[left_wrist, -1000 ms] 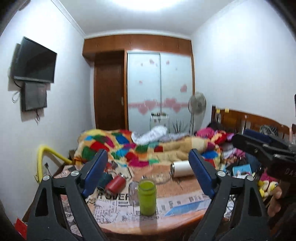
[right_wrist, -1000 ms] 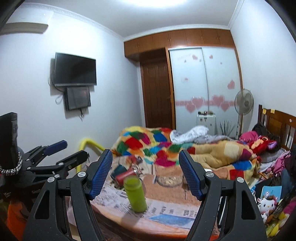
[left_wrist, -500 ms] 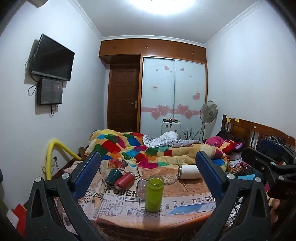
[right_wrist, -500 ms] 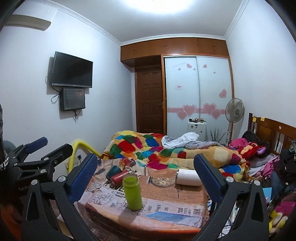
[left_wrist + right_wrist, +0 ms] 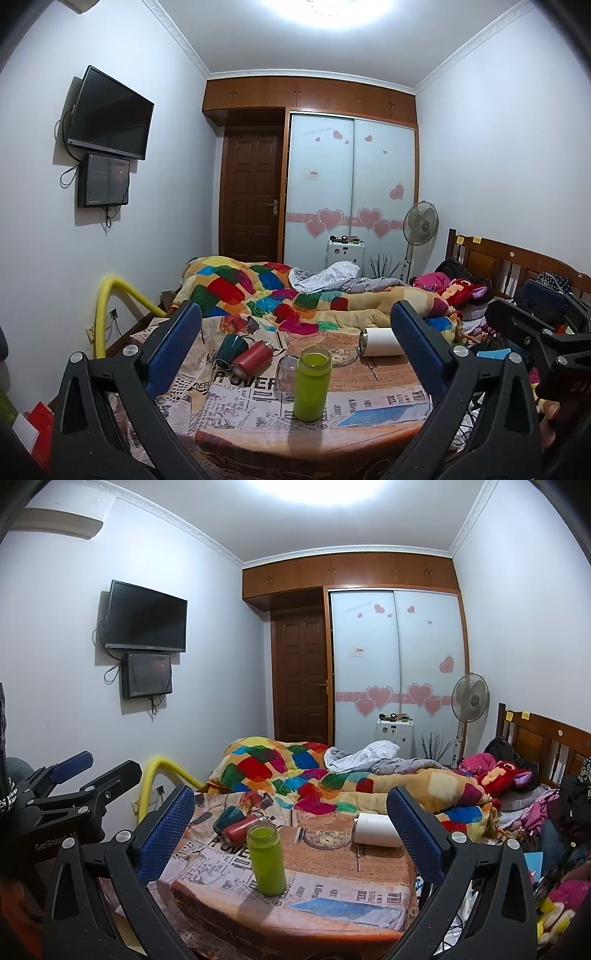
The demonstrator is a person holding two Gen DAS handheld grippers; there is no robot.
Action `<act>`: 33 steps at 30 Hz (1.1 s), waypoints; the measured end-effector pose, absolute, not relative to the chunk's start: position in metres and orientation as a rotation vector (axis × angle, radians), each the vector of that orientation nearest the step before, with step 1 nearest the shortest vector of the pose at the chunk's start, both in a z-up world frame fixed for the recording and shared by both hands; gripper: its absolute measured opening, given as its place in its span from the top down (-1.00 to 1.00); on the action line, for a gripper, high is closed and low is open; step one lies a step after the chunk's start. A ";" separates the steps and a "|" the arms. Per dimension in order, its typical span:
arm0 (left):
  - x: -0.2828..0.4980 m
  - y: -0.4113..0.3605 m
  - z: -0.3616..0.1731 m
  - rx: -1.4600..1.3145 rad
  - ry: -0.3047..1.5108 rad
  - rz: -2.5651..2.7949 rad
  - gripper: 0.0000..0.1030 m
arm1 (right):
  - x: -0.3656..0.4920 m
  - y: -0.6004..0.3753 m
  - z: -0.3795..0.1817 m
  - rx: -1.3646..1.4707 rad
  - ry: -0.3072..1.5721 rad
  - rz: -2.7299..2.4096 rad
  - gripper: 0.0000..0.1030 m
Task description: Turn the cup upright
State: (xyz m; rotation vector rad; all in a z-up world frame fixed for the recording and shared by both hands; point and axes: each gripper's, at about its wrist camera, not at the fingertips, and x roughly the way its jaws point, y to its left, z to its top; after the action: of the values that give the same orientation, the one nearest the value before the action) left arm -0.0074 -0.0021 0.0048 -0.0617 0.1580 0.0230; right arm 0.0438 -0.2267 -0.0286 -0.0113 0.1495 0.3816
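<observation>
A green cup (image 5: pixel 311 383) (image 5: pixel 266 857) stands upright near the front of a newspaper-covered table (image 5: pixel 369 413) (image 5: pixel 332 897). A white cup (image 5: pixel 380 342) (image 5: pixel 376 830) lies on its side at the back right. A red cup (image 5: pixel 253 359) (image 5: pixel 240 829) and a dark green cup (image 5: pixel 231 347) (image 5: pixel 229 816) lie on their sides at the back left. A clear glass (image 5: pixel 286 373) stands upside down behind the green cup. My left gripper (image 5: pixel 295 358) and right gripper (image 5: pixel 291 834) are both open, empty, and held back from the table.
A glass ashtray (image 5: pixel 327 837) sits mid-table. A bed with a colourful quilt (image 5: pixel 295 295) lies behind the table. A yellow pipe (image 5: pixel 110 306) stands at the left. Clutter and toys (image 5: pixel 554 904) fill the right side.
Both grippers have pulled back and risen away from the table, so the table looks smaller and farther. Both have opened wider.
</observation>
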 end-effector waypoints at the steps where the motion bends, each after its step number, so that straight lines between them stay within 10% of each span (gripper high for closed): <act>1: -0.008 -0.003 0.004 -0.061 0.158 0.023 -1.00 | 0.044 -0.227 -0.029 -0.011 0.151 0.382 -1.00; 33: -0.004 0.000 0.000 -0.062 0.168 -0.002 -1.00 | 0.047 -0.225 -0.030 -0.011 0.162 0.383 -1.00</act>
State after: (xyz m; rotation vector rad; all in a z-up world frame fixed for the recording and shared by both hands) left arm -0.0038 0.0001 -0.0005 -0.0620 0.1680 -0.0019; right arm 0.0473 -0.2248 -0.0297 -0.0113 0.1622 0.3832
